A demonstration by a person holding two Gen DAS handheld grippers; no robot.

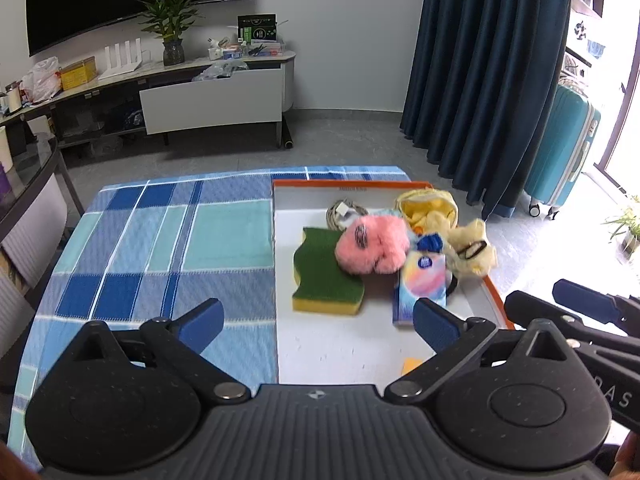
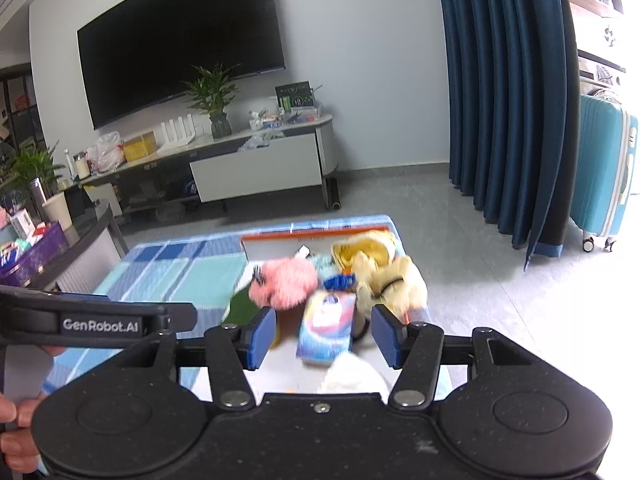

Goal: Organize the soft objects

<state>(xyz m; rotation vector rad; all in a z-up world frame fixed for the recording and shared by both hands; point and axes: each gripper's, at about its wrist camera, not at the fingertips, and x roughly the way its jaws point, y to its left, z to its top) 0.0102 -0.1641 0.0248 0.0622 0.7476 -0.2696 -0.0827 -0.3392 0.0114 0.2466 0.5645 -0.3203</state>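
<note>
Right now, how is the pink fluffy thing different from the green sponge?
The pink fluffy thing is round, furry and all pink; the green sponge is flat, wavy-edged and green on top with a yellow layer beneath. The pink fluffy thing lies partly on the green sponge, which lies flat on the tray floor. Both sit in the white tray with the orange rim.

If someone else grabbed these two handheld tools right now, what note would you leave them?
Left gripper: jaws wide open, holding nothing, over the edge between the checked blue cloth and the tray.
Right gripper: jaws open, nothing pressed between them, pointing at the tissue pack.
In the white, orange-rimmed tray: green and yellow sponge, pink fluffy toy, tissue pack, yellow plush items, something white nearest the right gripper.
Done: soft things sit piled in the tray.
Left: cannot tell; the cloth shows nothing else to collect.
</note>
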